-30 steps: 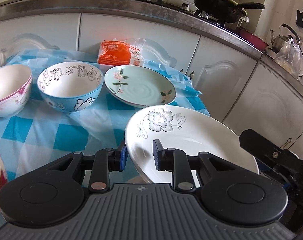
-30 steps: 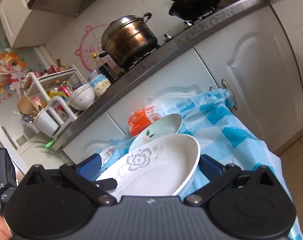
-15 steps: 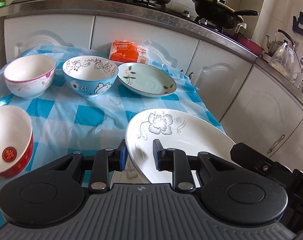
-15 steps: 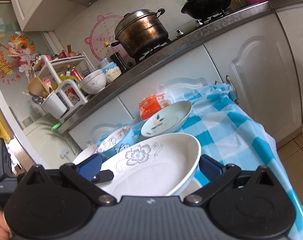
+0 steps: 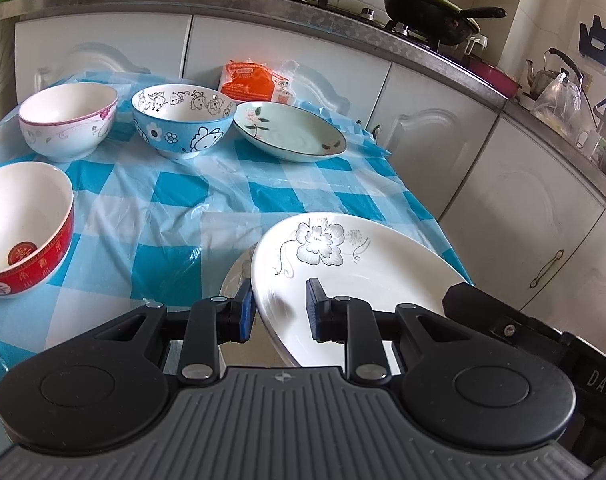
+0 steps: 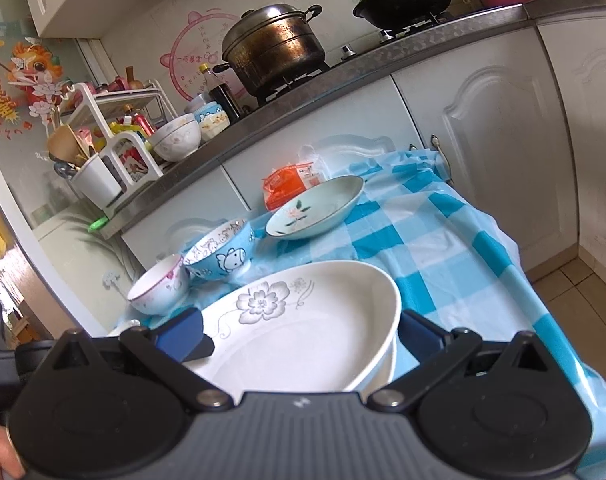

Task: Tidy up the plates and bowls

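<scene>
Drawn back toward the near edge of the bench (image 5: 175, 216), my left gripper (image 5: 281, 306) clamps the flowered white plate's (image 5: 343, 256) rim while my right gripper (image 6: 303, 328) spreads wide around it, seemingly lowering onto another plate (image 5: 235, 280).

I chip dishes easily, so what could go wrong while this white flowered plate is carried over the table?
1. The left gripper pinches only the rim of the white flowered plate, so it could tilt or slip.
2. Another plate lies just beneath; lowering fast could knock the two together.
3. Both sit near the edge of the table, so a slip could reach the floor.
</scene>
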Available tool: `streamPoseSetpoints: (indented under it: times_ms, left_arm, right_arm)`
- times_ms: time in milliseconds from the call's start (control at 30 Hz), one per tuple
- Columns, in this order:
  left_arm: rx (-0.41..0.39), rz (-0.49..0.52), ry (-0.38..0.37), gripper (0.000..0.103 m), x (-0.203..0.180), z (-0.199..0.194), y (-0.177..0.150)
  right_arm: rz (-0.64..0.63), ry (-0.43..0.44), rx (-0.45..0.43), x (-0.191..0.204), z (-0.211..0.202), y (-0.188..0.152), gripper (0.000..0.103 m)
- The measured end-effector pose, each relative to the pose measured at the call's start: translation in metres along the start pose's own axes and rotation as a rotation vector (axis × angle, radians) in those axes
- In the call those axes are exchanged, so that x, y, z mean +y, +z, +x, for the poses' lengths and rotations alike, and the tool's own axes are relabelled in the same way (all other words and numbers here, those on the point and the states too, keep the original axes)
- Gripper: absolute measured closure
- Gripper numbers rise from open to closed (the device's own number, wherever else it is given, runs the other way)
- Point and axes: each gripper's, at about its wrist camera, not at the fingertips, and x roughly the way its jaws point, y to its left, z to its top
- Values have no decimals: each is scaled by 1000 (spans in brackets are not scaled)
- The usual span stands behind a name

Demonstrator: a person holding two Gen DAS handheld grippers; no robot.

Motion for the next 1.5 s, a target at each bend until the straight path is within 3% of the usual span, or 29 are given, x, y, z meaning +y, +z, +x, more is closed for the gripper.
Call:
streamPoseSetpoints:
  times_ms: [1000,1500]
  left_arm:
    - [22,-30,3,77,11,17,-4]
    - [36,-40,-41,42,8,19,-2]
  right_arm:
    - [-105,-46,41,7,15,-16,1]
    - [-114,-45,31,7,14,-16,1]
